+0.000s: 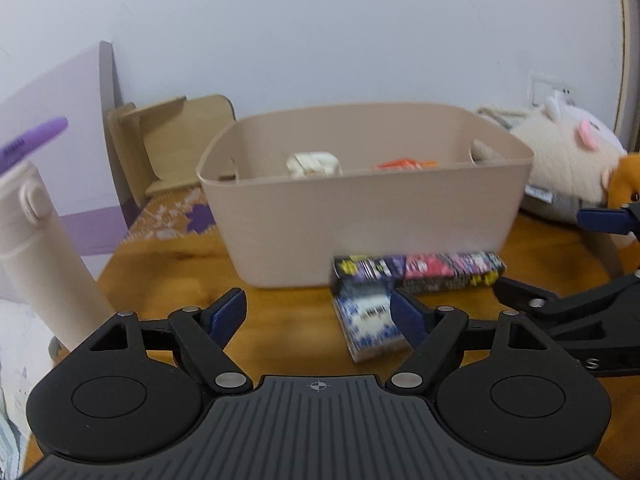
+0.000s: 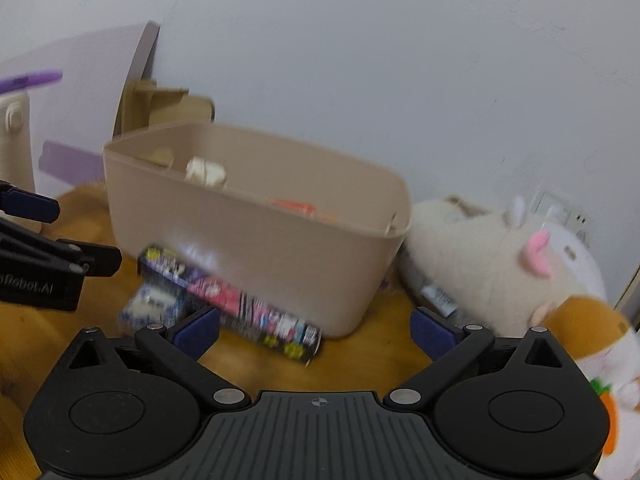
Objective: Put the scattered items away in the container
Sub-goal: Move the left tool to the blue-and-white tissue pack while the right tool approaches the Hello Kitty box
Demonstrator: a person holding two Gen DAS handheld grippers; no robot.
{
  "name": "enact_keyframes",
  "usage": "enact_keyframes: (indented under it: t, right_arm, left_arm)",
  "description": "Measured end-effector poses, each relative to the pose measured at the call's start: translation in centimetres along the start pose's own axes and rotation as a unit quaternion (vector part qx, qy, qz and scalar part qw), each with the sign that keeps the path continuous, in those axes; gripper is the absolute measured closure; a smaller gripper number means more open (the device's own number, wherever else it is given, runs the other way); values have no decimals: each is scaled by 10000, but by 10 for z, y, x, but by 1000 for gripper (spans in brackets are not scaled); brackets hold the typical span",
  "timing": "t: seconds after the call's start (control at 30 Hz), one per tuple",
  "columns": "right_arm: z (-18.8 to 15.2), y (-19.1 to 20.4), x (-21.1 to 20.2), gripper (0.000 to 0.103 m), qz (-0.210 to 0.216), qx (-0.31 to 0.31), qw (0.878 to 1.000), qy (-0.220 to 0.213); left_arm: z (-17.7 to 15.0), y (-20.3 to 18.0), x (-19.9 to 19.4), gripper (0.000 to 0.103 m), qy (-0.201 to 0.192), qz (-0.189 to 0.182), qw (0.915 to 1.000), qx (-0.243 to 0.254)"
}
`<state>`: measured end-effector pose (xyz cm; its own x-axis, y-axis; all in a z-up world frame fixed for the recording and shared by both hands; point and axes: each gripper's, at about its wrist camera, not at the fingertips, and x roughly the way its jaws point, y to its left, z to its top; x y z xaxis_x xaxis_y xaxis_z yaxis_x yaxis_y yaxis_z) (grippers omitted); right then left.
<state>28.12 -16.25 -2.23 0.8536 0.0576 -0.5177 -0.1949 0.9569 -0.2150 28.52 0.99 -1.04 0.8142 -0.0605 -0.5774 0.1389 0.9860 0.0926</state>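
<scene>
A beige plastic bin (image 1: 360, 216) stands on the wooden table and also shows in the right wrist view (image 2: 256, 240). Inside lie a cream item (image 1: 314, 164) and an orange item (image 1: 404, 165). A long colourful printed box (image 1: 420, 270) lies against the bin's front wall, seen too in the right wrist view (image 2: 236, 300). A small blue-white box (image 1: 368, 326) lies in front of it, also in the right wrist view (image 2: 150, 306). My left gripper (image 1: 318, 316) is open and empty, its right finger by the small box. My right gripper (image 2: 316, 330) is open and empty, near the long box's end.
A cream bottle (image 1: 36, 248) stands at the left with a purple pen (image 1: 32, 142) above it. A wooden stand (image 1: 176, 140) is behind the bin. Plush toys (image 2: 500, 264) lie at the right, an orange one (image 2: 592, 340) nearest. The wall is close behind.
</scene>
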Motion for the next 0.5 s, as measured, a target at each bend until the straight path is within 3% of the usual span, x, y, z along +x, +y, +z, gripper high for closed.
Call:
enact_keyframes:
  t: [0.5]
  right_arm:
    - [-35,-1,52,0,85,19,9985,536]
  left_arm:
    - [-10,-4,58,23,499,-568,9958,-514]
